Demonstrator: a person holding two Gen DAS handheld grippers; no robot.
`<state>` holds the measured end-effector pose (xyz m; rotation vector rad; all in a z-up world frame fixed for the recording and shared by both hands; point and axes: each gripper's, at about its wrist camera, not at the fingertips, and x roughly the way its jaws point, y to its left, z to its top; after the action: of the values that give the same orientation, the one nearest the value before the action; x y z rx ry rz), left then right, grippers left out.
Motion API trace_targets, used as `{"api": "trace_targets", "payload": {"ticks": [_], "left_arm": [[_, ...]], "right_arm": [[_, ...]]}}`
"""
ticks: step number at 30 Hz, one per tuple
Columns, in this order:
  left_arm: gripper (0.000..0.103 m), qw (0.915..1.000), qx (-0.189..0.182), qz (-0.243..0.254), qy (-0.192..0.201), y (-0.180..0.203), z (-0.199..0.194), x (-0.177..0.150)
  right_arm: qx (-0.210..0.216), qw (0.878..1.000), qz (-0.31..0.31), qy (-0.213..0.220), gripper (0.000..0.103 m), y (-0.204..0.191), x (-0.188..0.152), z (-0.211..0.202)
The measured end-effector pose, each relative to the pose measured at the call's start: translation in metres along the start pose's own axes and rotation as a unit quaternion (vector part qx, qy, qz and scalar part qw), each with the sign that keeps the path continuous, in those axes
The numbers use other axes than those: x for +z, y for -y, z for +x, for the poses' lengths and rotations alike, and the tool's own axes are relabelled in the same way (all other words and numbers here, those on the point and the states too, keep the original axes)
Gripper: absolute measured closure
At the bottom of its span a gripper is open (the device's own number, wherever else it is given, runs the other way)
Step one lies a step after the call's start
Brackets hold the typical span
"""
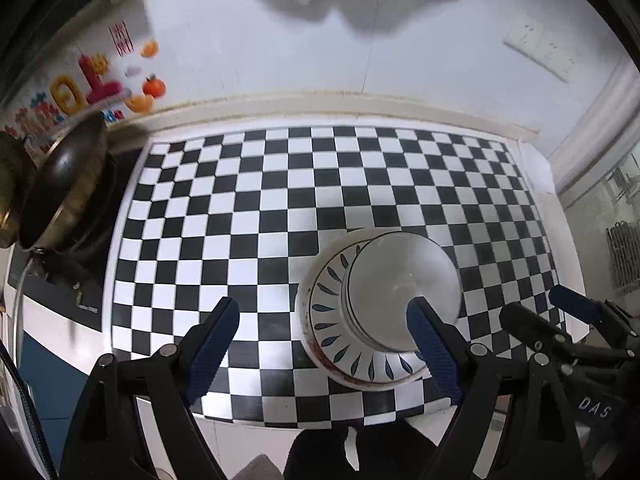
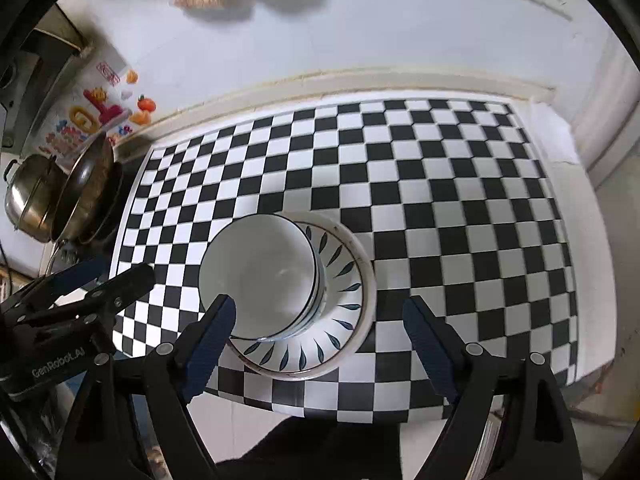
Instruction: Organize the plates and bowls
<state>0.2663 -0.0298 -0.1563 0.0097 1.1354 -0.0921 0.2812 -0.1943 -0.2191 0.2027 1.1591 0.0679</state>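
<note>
We find the checkered worktop [image 2: 460, 208] open far and right; stacked dishes [image 2: 288, 292] near, wok [image 2: 88, 196] far left.

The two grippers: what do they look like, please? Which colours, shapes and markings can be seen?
The left gripper and right gripper look alike: black angular frames with silver rivets, each with two long fingers faced with blue ribbed pads. One body reads "GenRobot.AI", the other shows the letters "DAS". No cables or sleeves show.
</note>
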Motion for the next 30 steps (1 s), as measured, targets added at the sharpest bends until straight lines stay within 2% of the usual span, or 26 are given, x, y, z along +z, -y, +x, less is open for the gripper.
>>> {"api": "trace_targets", "payload": {"ticks": [5, 12, 17, 30], "left_arm": [[0.017, 0.9989, 0.004, 0.002, 0.046, -0.001, -0.050, -0.017], [0.017, 0.9936, 0.016, -0.019, 0.110, -0.007, -0.126, -0.054], [0.017, 0.9915, 0.025, -0.024, 0.126, -0.001, -0.161, -0.087], [0.017, 0.9865, 0.050, -0.041, 0.151, 0.015, -0.239, -0.185]], "right_arm": [[-0.008, 0.999, 0.002, 0.041, 0.014, -0.007, -0.022, -0.047], [-0.003, 0.993, -0.013, 0.113, 0.014, -0.023, -0.064, -0.129], [-0.010, 0.986, -0.043, 0.164, 0.013, -0.035, -0.102, -0.189], [-0.001, 0.974, -0.085, 0.209, 0.011, -0.051, -0.203, -0.284]]}}
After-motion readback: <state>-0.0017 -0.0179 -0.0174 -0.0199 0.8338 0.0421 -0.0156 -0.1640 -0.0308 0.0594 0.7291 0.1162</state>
